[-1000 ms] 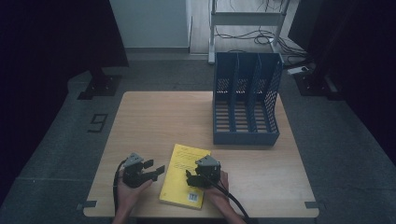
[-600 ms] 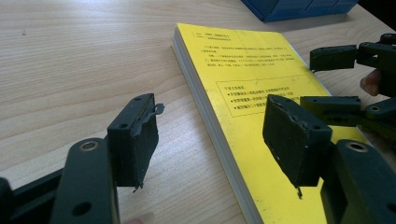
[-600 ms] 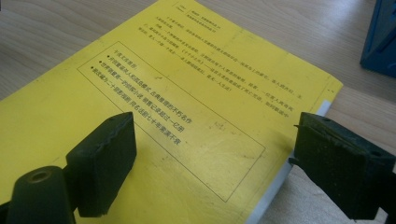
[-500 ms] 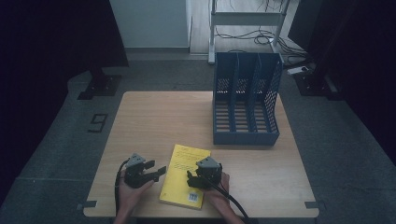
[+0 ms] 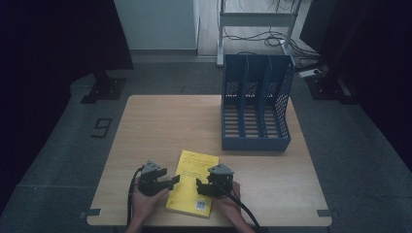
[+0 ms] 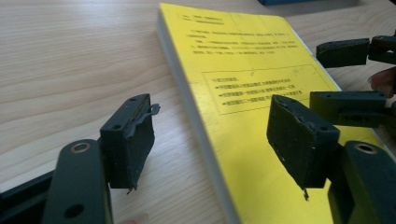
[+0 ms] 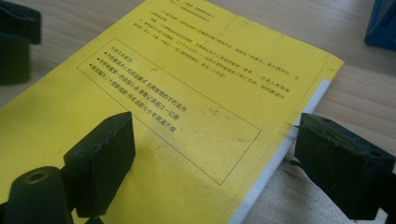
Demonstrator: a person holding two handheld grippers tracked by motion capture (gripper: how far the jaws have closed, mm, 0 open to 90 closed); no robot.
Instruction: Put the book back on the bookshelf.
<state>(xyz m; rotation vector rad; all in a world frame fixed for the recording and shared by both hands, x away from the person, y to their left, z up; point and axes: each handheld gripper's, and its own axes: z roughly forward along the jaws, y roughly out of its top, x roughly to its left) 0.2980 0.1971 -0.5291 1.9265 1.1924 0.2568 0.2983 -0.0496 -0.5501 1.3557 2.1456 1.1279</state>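
A yellow book (image 5: 194,162) lies flat near the table's front edge, its cover printed with black text. My left gripper (image 5: 173,181) sits at the book's left edge and my right gripper (image 5: 199,186) at its right side, both held low by hands. In the left gripper view the gripper (image 6: 212,140) has just been opening; its jaws stand wide, with the book's (image 6: 252,79) left edge between them and neither pad touching it. In the right gripper view the gripper (image 7: 224,161) is open astride the book's (image 7: 187,93) right edge, one jaw over the cover, one over the wood.
A blue three-slot file rack (image 5: 255,109) stands at the back right of the wooden table (image 5: 160,126). The right gripper's jaws appear at the upper right of the left gripper view. Dark floor surrounds the table.
My left gripper has slid right and slightly down to the book's left edge. The right gripper and the book have stayed put.
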